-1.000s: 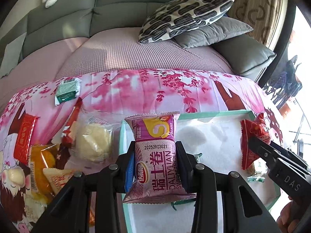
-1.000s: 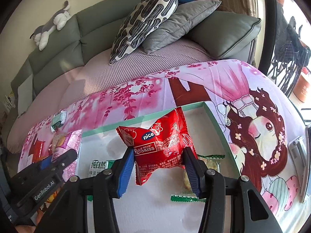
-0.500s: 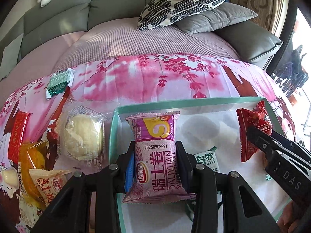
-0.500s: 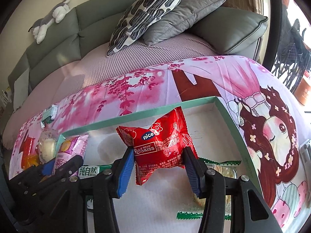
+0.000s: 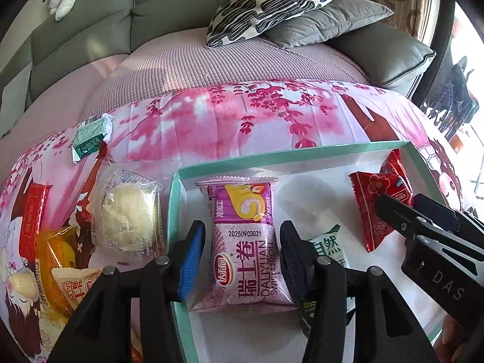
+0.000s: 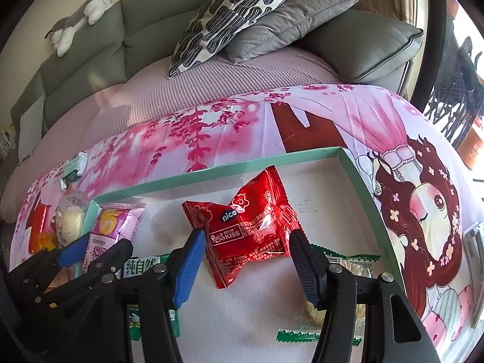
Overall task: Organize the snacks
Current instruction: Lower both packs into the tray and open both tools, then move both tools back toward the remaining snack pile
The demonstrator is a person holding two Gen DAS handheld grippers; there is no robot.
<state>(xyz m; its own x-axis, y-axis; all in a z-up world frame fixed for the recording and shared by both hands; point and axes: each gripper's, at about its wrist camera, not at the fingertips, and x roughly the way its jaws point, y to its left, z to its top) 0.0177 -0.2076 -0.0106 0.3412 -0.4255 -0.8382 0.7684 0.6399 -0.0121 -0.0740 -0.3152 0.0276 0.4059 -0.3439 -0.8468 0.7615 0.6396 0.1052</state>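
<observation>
A purple Swiss roll packet point(image 5: 242, 242) lies flat in the left end of the teal-rimmed white tray point(image 5: 272, 158). My left gripper point(image 5: 242, 260) straddles it, its jaws opening, and a thin gap shows between each pad and the wrapper. A red "nice" packet point(image 6: 248, 230) rests on the floor of the tray point(image 6: 242, 169) further right. My right gripper point(image 6: 246, 269) stands around it, jaws opening too, with the blue pad clear of the wrapper and the dark pad close beside its right corner. Each gripper shows at the edge of the other's view.
A green-and-white packet point(image 5: 328, 246) and green-edged cracker packs point(image 6: 348, 260) also lie in the tray. Left of it on the pink cloth are a clear-wrapped pastry point(image 5: 128, 211), a small green packet point(image 5: 90, 133), a red bar point(image 5: 33, 214) and an orange packet point(image 5: 57, 251). A sofa with cushions stands behind.
Both pairs of jaws have widened. The purple roll and the red packet, gripped before, now lie loose in the tray. Both views came lower and closer over the tray.
</observation>
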